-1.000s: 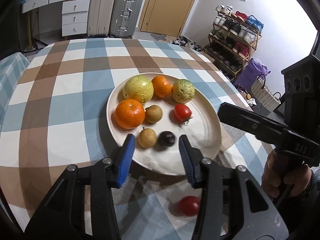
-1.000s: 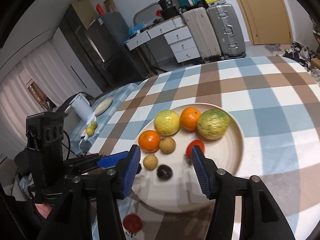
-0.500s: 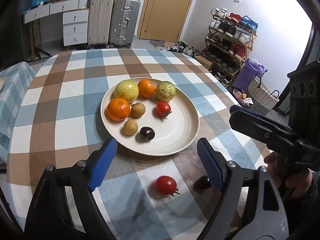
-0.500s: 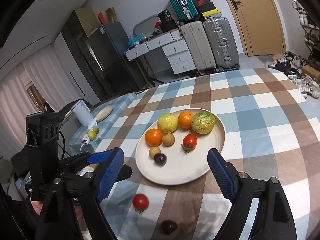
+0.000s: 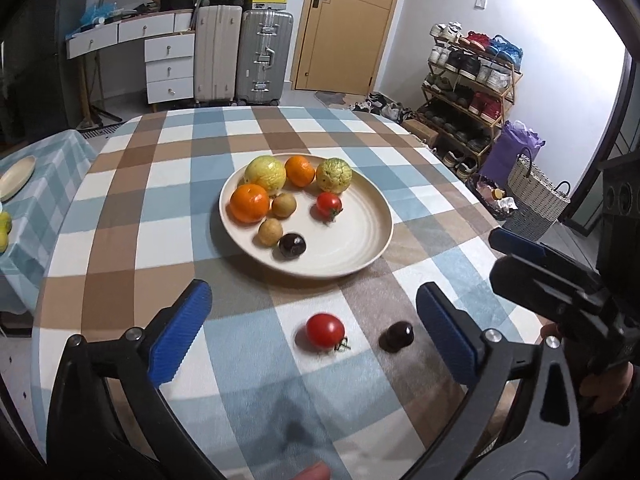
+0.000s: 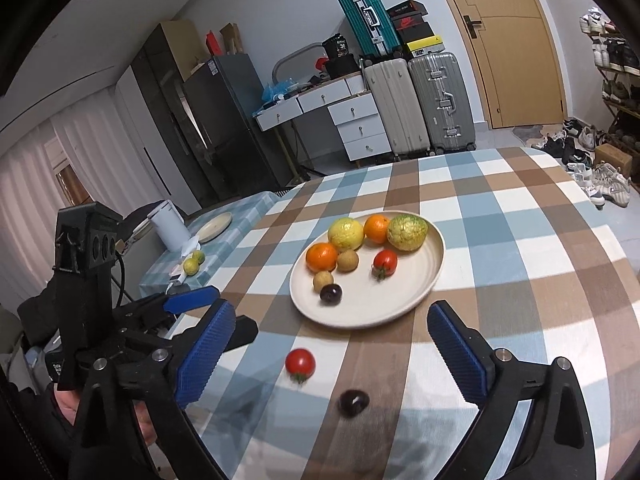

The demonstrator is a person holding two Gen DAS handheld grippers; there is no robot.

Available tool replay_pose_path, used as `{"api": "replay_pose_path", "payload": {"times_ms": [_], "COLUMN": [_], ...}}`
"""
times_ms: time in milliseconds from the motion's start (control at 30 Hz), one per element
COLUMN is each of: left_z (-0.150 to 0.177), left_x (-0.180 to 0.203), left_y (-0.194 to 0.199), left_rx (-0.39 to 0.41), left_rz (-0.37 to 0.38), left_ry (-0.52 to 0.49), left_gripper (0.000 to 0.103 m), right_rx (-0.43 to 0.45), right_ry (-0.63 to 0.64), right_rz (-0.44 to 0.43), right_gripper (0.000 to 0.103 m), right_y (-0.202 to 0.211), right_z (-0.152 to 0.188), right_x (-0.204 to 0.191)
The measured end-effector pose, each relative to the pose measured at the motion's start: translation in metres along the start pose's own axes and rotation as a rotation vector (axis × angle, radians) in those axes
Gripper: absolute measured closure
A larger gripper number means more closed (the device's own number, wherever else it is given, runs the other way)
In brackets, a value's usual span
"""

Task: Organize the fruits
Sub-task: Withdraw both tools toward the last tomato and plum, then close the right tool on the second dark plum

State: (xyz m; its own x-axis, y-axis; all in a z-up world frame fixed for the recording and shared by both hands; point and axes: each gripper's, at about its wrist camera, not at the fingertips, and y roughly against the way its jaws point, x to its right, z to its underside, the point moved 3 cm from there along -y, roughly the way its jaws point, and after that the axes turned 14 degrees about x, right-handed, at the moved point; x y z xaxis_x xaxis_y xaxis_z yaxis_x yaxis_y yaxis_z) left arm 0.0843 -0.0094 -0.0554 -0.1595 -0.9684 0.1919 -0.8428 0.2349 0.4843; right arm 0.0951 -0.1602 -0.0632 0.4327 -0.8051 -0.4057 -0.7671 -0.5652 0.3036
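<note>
Left wrist: left gripper [image 5: 310,334] is standing spread wide, jaws have just been opening, nothing pinched. Tomato [image 5: 325,329] is lying on the cloth [image 5: 120,216] between the fingers, nearer the right one; plum [image 5: 396,336] is sitting just inside the right pad [image 5: 446,334], apart from it. Plate [image 5: 360,248] is lying well ahead of the fingertips, holding eight fruits bunched toward its far-left side. Right gripper [image 5: 532,256] is hanging off to the right of the right finger.

Risk here: both loose fruits are round and sitting close together, so closing on the tomato is likely nudging the plum toward the table edge. Tomato is off-centre, so the right pad would be hitting first and rolling it.

Right wrist: right gripper [image 6: 332,350] is also spread, jaws have just been opening, empty. Tomato [image 6: 300,363] is lying between the fingers, closer to the left pad [image 6: 204,354]; plum [image 6: 353,402] is sitting between them too, further back toward the camera. Plate [image 6: 424,292] is lying just ahead of the tips. Left gripper [image 6: 188,302] is crowding in beside the left finger.

Risk: both grippers are aiming at the same patch, so they could be clashing. Plum is blurred and dark on a brown square, easy to misjudge. Squeezing the tomato hard could be splitting it
</note>
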Motion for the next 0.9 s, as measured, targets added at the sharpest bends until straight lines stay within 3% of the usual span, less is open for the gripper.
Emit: {"api": "replay_pose_path", "payload": {"times_ms": [267, 600, 900], "left_z": [0.024, 0.060, 0.071], "left_x": [-0.007, -0.024, -0.034], "left_y": [0.017, 0.002, -0.013], "left_rx": [0.018, -0.055, -0.088], "left_rz": [-0.010, -0.026, -0.018], "left_ry": [0.035, 0.076, 0.110], "left_gripper": [0.001, 0.001, 0.001], "right_rx": [-0.037, -0.114, -0.153], "right_ry": [0.012, -0.005, -0.025], "right_rz": [0.025, 0.054, 0.043], "right_gripper": [0.000, 0.000, 0.000], "right_y": [0.010, 0.002, -0.012], "right_z": [0.025, 0.055, 0.069], "right_x": [0.000, 0.004, 0.009]}}
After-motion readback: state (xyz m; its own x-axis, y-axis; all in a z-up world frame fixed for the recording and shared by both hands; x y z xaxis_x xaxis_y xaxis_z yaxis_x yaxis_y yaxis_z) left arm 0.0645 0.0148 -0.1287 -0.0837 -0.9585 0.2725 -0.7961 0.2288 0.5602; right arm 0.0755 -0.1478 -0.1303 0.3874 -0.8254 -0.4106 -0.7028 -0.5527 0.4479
